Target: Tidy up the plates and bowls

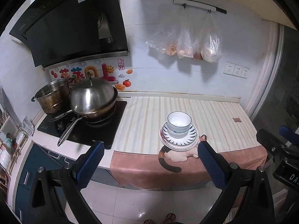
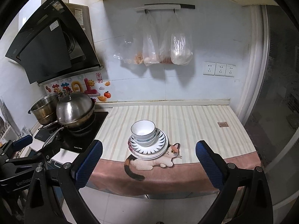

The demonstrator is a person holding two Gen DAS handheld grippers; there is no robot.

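blue-padded left gripper (image 1: 150, 149) nearest the lens, jaws spread wide, nothing between them; it hangs off the front edge of the surface, over the white tiled floor (image 1: 142, 201). blue-padded right gripper (image 2: 148, 147) likewise: jaws wide apart, holding nothing, short of the surface edge.

stack of crockery sits near the front edge of the striped cream cloth (image 1: 214, 115) covering the surface, partly over the printed calico cat (image 2: 149, 162) on the cloth's pink border. stack, bottom up: white plates (image 1: 177, 146), a white plate with dark radial rim pattern (image 1: 190, 133), then two nested white bowls with dark rims (image 1: 178, 123), upright. stack lies between the two grippers' lines of sight, apart from both.

left of the cloth: black glass hob (image 1: 104, 130) carrying a steel wok with domed steel lid (image 1: 92, 99) and a steel stockpot (image 1: 53, 97) behind it. black range hood (image 1: 71, 28) above. clear plastic bags (image 2: 164, 46) hang from a wall rail; three white wall sockets (image 2: 218, 69) to the right.
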